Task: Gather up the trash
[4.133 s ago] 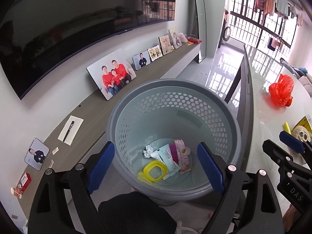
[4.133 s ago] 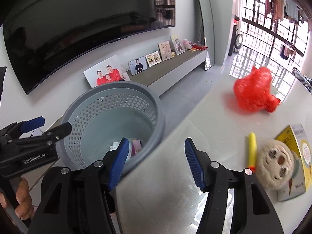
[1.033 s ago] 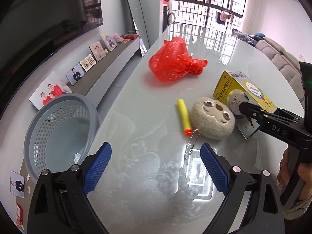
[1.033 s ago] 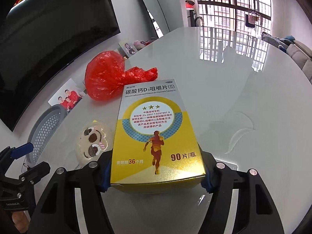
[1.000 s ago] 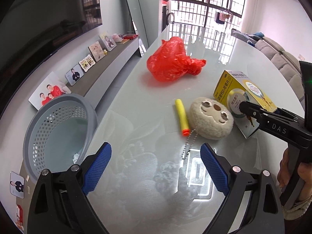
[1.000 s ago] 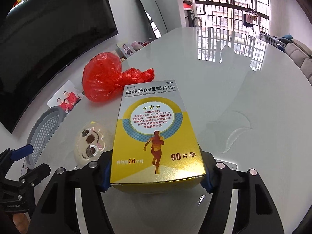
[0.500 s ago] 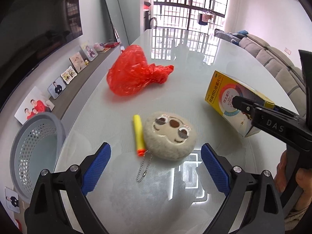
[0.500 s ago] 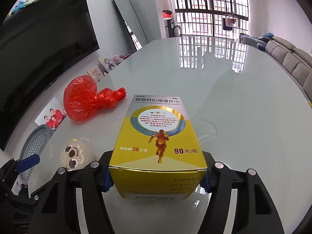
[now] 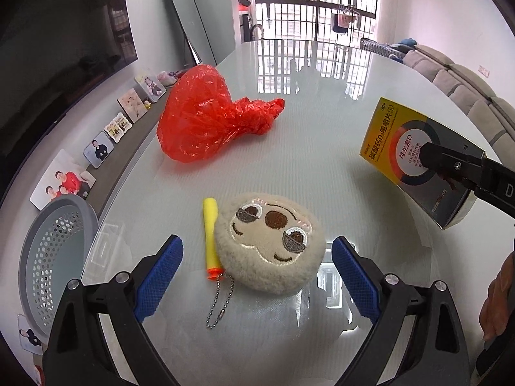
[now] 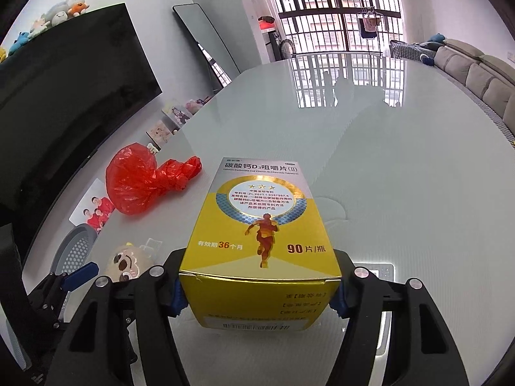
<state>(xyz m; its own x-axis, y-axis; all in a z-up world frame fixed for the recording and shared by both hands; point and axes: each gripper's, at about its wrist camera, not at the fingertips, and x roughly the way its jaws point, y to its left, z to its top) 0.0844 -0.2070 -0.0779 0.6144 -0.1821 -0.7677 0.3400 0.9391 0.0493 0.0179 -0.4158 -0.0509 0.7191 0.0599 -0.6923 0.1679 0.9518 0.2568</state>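
Note:
My right gripper (image 10: 257, 299) is shut on the near end of a yellow and silver tablet box (image 10: 260, 218), a pad on each side. From the left wrist the box (image 9: 402, 148) hangs tilted above the table at the right. My left gripper (image 9: 257, 254) is open and low over the table. A round beige plush face with a ball chain (image 9: 270, 241) lies between its blue pads, untouched. A yellow foam dart with an orange tip (image 9: 210, 231) lies against the plush's left side. Further back lies a knotted red plastic bag (image 9: 209, 122).
A grey perforated basket (image 9: 35, 257) stands on the floor past the white glass table's (image 9: 322, 122) left edge. Photo frames (image 9: 98, 149) line a low shelf under a large dark screen. A sofa (image 9: 466, 90) is at the far right. A hand (image 9: 495, 296) holds the right gripper.
My left gripper came forward and lower, so the plush face now sits between its fingers. The right gripper rolled and lifted the box, whose end flap now faces its camera.

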